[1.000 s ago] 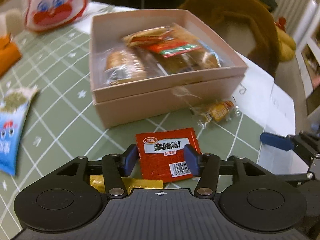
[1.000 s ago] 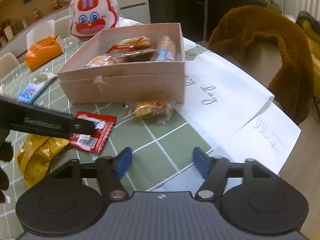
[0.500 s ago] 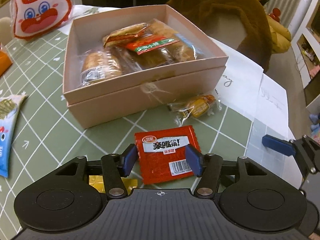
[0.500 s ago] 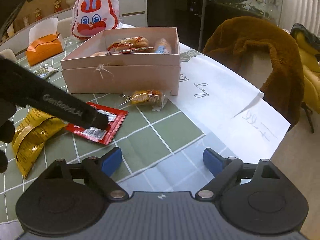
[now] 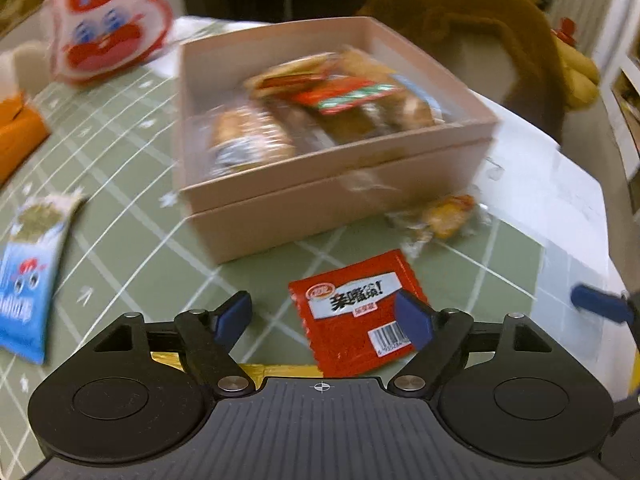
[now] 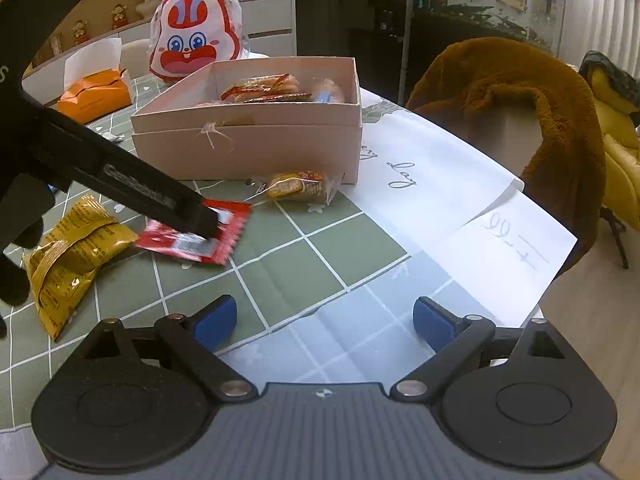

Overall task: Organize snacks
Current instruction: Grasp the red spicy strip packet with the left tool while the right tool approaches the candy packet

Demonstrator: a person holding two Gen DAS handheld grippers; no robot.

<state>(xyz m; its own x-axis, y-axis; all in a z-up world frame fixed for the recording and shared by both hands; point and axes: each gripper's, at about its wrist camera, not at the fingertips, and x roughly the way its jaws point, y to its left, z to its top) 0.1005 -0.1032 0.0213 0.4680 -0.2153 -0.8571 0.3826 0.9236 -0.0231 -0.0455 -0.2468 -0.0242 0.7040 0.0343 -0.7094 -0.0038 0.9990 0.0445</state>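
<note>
The left gripper (image 5: 324, 314) hangs low over the tabletop (image 5: 132, 248), its fingers (image 5: 232, 314) spreading wide and pressing on nothing. The red snack packet (image 5: 352, 312) lies flat beneath them, off toward the right finger, which overlaps its edge in the left wrist view. From the right wrist view that finger appears to rest on the packet, though whether it truly touches cannot be told.

The right gripper (image 6: 324, 318) also has its fingers opening wide, with only bare tablecloth between them.

The pink box (image 5: 320, 196), already holding several wrapped snacks, stands just behind the packet. A small yellow wrapped snack (image 6: 298, 186) lies against the box's near wall, a yellow bag (image 6: 70, 258) sits near the left gripper, and a blue packet (image 5: 28, 284) lies well apart on the left.

The step in hand looks like picking up the red packet. To do it well, the left gripper should shift so the packet sits centred between both fingers, then come down close to the cloth so one finger can get under a crimped edge. A flat foil packet will likely slide instead of lifting, so closing slowly matters.
</note>
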